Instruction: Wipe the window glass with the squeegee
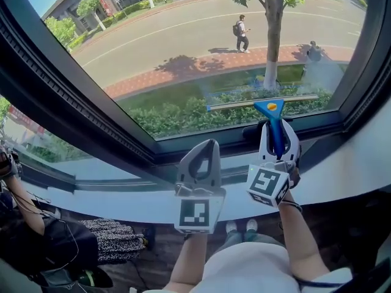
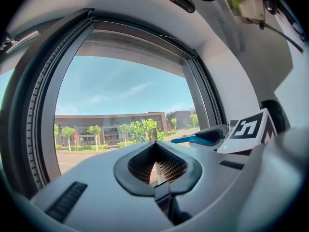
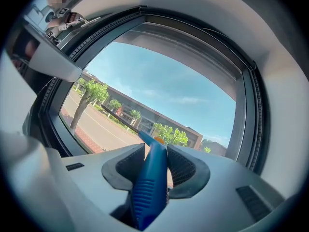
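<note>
The squeegee (image 1: 269, 107) has a blue handle and an orange-tipped head. Its long blade (image 1: 263, 101) lies level against the window glass (image 1: 183, 41), near the pane's bottom right. My right gripper (image 1: 278, 130) is shut on the blue handle (image 3: 150, 178) and points up at the pane; the blade runs off to the left in the right gripper view. My left gripper (image 1: 209, 144) hovers just left of it over the sill, shut, with its fingertips touching and nothing between them (image 2: 155, 145). The squeegee (image 2: 193, 140) shows at the right of the left gripper view.
A dark window frame (image 1: 73, 115) surrounds the pane, with a white sill (image 1: 122, 194) below it. Another pane lies to the left. A person (image 1: 36, 237) with cables is at the lower left. Outside are a road, trees and hedges.
</note>
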Action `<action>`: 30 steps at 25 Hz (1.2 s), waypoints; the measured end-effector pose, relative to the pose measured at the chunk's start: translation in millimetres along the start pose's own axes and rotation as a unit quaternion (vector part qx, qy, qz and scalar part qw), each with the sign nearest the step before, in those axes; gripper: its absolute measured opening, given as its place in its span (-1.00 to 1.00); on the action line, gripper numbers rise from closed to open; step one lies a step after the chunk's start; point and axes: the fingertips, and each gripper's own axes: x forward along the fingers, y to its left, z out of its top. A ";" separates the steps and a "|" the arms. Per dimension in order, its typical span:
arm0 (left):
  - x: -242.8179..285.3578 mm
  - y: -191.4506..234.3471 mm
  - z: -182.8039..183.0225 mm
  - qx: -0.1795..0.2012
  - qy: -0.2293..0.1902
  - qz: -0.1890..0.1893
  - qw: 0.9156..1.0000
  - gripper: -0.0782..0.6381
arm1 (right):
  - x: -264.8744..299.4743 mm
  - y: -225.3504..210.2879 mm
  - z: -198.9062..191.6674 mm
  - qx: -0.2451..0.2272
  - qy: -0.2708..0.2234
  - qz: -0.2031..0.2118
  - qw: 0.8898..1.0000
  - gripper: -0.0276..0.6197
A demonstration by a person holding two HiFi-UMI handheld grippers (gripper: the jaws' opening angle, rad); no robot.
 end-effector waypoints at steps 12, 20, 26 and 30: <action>-4.8 2.8 -5.2 0.007 0.019 -0.003 1.000 -0.78 | -3.8 21.3 -29.9 -0.008 0.044 0.033 0.998 -0.45; -2.5 2.7 -3.6 0.008 0.024 0.004 1.000 -0.78 | 0.7 25.0 -45.6 -0.008 0.066 0.046 0.997 -0.45; -4.4 3.3 -13.6 0.026 0.033 0.008 0.999 -0.78 | 2.0 28.2 -52.2 -0.011 0.062 0.044 0.997 -0.45; -9.7 4.3 -18.9 0.025 0.031 0.018 0.999 -0.78 | -6.8 27.4 -59.1 -0.007 0.056 0.034 0.998 -0.45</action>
